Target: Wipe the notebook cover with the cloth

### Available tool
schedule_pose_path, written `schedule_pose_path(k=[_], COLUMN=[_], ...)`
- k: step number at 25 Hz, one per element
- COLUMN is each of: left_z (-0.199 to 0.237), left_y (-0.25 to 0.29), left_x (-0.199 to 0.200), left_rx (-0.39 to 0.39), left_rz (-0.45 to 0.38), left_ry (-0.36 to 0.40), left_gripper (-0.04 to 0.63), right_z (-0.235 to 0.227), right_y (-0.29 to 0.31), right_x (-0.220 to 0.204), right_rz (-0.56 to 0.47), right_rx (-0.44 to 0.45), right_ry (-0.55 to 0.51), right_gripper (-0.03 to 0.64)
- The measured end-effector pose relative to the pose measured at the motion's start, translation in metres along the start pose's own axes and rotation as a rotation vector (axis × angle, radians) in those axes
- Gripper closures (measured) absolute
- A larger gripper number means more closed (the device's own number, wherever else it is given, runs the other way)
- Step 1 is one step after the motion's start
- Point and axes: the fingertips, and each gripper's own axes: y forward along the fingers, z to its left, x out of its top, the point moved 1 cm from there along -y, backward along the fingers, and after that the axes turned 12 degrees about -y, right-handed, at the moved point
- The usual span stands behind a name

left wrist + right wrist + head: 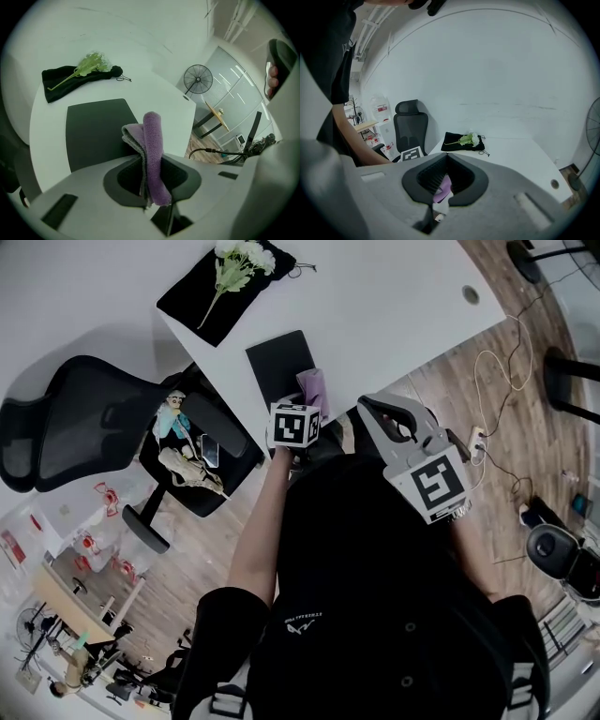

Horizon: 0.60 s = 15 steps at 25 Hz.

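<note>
The black notebook (pixel 278 360) lies closed near the front edge of the white table (pixel 375 296); in the left gripper view the notebook (pixel 96 133) fills the space left of the jaws. My left gripper (pixel 303 407) is shut on the folded purple cloth (pixel 314 387), which hangs just above the notebook's near right corner. The cloth (pixel 153 145) sticks up from between the left gripper's (pixel 151 161) jaws. My right gripper (pixel 367 407) hovers off the table's front edge, to the right of the cloth. In its own view the right gripper (pixel 446 157) has its jaws together with nothing in them.
A black pouch (pixel 217 289) with a sprig of white flowers (pixel 242 257) lies at the table's far left. A black office chair (pixel 112 418) holding dolls (pixel 183 451) stands left of the table. Cables (pixel 497 381) run over the wooden floor at right. A fan (pixel 198 79) stands beyond the table.
</note>
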Motion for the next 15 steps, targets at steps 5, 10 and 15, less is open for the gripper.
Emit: schedule_pose_path(k=[5, 10, 15], left_z=[0.005, 0.010, 0.017], left_y=[0.002, -0.002, -0.005], left_x=[-0.004, -0.003, -0.006], left_rx=[0.011, 0.018, 0.025], left_rz=[0.001, -0.005, -0.010], left_ry=[-0.007, -0.016, -0.029], left_gripper=[0.508, 0.508, 0.508], right_z=[0.004, 0.004, 0.006], right_y=[0.006, 0.009, 0.013], right_x=[0.001, 0.003, 0.002], right_rz=[0.000, -0.013, 0.000], right_rx=[0.021, 0.034, 0.051], right_ry=[-0.008, -0.007, -0.034], right_gripper=[0.612, 0.612, 0.611])
